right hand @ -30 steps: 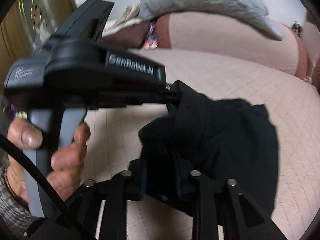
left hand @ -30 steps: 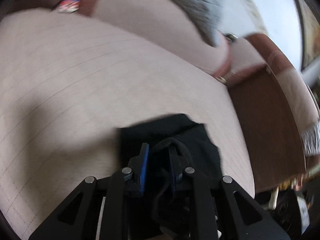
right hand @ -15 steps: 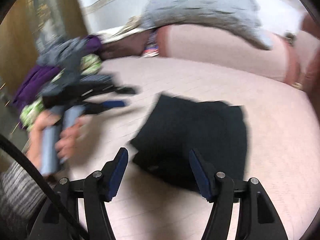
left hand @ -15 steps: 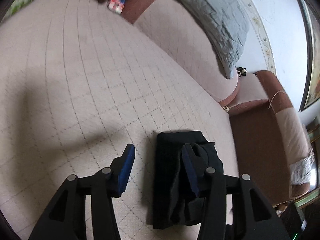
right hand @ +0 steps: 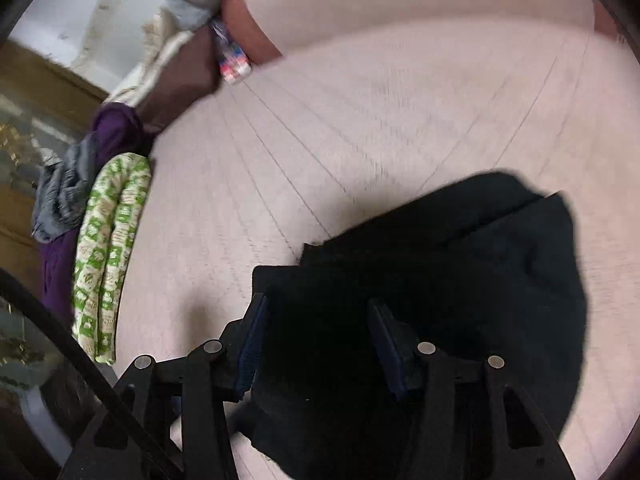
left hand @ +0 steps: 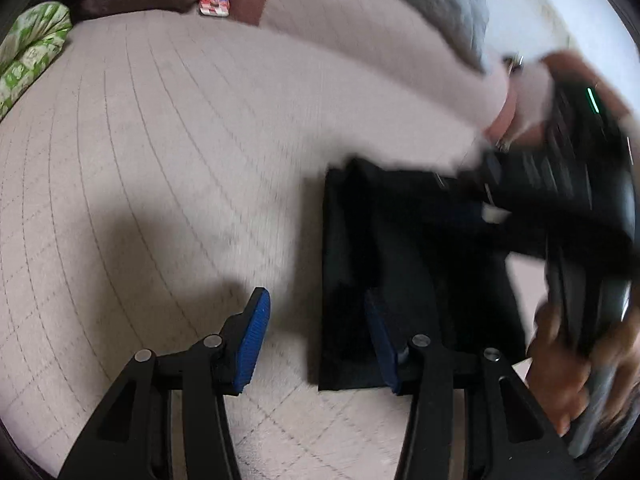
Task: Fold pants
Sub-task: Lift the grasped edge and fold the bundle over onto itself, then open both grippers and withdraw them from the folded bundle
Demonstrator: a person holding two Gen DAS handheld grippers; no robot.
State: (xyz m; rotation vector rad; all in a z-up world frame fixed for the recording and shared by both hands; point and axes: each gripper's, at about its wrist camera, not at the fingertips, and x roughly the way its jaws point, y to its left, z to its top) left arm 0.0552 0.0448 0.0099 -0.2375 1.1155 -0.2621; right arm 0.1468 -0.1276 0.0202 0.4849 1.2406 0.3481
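1. Folded black fabric pants: I see them lying flat on the pale pink quilted sofa seat, a compact rectangle.
2. Left gripper, black with blue pads: released, jaws apart, straddling the pants' left edge; I see nothing pinched.
3. Right gripper: released, jaws having just narrowed a little, hovering over the near part of the pants without clamping them.
4. Green-and-cream patterned cloth: far left edge of the seat, beside purple clothing.
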